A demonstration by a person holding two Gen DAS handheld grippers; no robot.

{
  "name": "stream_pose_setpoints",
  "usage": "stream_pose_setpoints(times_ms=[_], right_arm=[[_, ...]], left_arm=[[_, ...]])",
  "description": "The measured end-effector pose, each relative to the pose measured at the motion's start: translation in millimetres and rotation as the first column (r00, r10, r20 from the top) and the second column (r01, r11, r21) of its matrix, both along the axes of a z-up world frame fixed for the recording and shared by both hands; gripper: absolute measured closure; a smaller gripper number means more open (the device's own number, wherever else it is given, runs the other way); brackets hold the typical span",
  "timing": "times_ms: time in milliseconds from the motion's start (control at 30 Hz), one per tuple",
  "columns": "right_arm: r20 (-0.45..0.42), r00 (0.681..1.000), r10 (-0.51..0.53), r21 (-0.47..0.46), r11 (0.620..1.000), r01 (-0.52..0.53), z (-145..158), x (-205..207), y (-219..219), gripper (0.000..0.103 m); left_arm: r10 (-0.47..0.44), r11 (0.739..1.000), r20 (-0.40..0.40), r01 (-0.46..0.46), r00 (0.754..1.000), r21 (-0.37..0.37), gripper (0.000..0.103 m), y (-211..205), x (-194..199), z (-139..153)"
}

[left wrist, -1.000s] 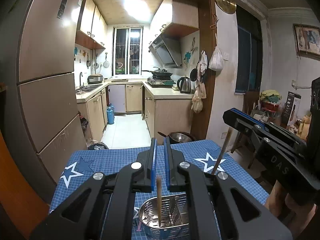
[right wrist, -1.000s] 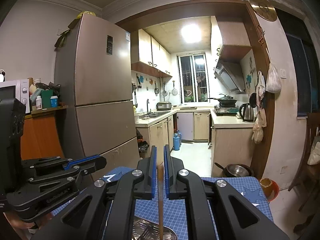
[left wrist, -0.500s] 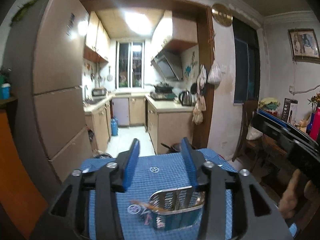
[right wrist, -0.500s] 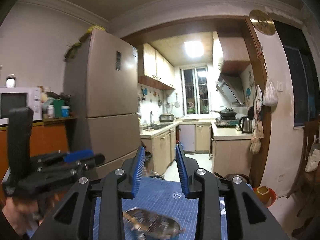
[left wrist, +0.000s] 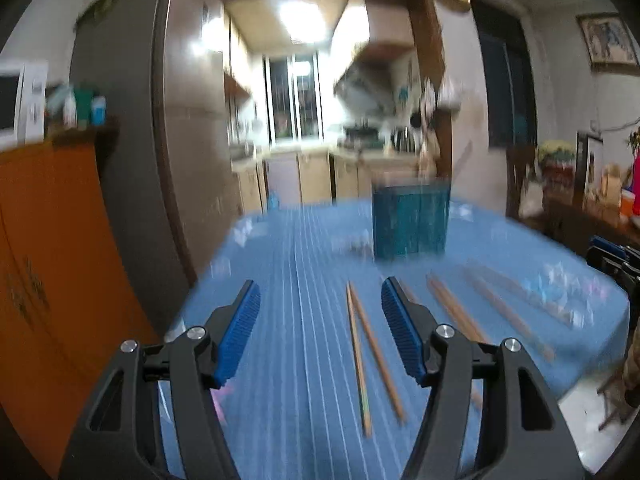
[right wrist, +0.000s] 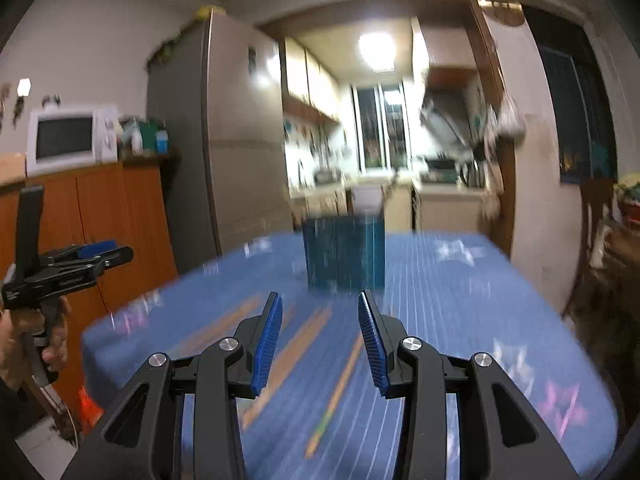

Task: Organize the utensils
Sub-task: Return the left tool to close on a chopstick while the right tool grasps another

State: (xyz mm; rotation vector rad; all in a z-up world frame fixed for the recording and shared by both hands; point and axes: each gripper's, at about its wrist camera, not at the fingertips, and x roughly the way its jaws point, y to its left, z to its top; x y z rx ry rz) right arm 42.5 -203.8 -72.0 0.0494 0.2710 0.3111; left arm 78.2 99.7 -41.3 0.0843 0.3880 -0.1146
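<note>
1. thin light-brown wooden chopsticks lying loose on the blue grid-lined tablecloth, scattered in several pairs across the near half of the table.
2. in the left wrist view, nearest pair lying just inside the right blue pad, running away from the camera; further pairs spread off to the right, all flat on the cloth.
3. in the right wrist view, same sticks smeared by blur into long orange-brown streaks, lying under and between the blue pads.
4. left gripper held above the cloth, jaws standing well apart and just been opening, nothing gripped; one chopstick pair seen through the gap but lying on the table, not touched.
5. right gripper likewise above the cloth, jaws parted somewhat less and just been opening, nothing between the pads but the blurred sticks on the table below.
6. dark teal, blurred cylindrical utensil holder standing upright farther back on the table, beyond the chopsticks and ahead of both sets of fingers, well apart from them.
7. left gripper also visible at the left edge of the right wrist view, held by a hand.
8. behind: tall grey fridge, orange wooden cabinet carrying a white microwave.
</note>
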Motion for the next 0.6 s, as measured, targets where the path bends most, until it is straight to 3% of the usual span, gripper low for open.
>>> stream_pose_setpoints(times_ms=[100, 200, 333, 600], right_arm=[[-0.085, 0.996, -0.009, -0.038, 0.999, 0.005, -38, -8, 15, 0.063], [-0.152, 0.988, -0.028, -0.071, 0.997, 0.017, -65, -9, 26, 0.068], [-0.181, 0.98, -0.084, -0.103, 0.993, 0.066, -80, -1, 31, 0.078], [-0.169, 0.979, -0.11, -0.126, 0.988, 0.09, -90, 3, 39, 0.083]], left_arm=[[-0.007, 1.0, -0.077, 0.007, 0.997, -0.003, 0.045, -3, -3, -41], [0.0, 1.0, -0.099, 0.001, 0.995, 0.009, 0.046, -2, -7, -63], [0.006, 1.0, -0.122, -0.004, 0.992, 0.019, 0.05, 3, -3, -81], [-0.031, 0.999, -0.129, 0.034, 0.991, 0.02, 0.059, -4, 1, -100]])
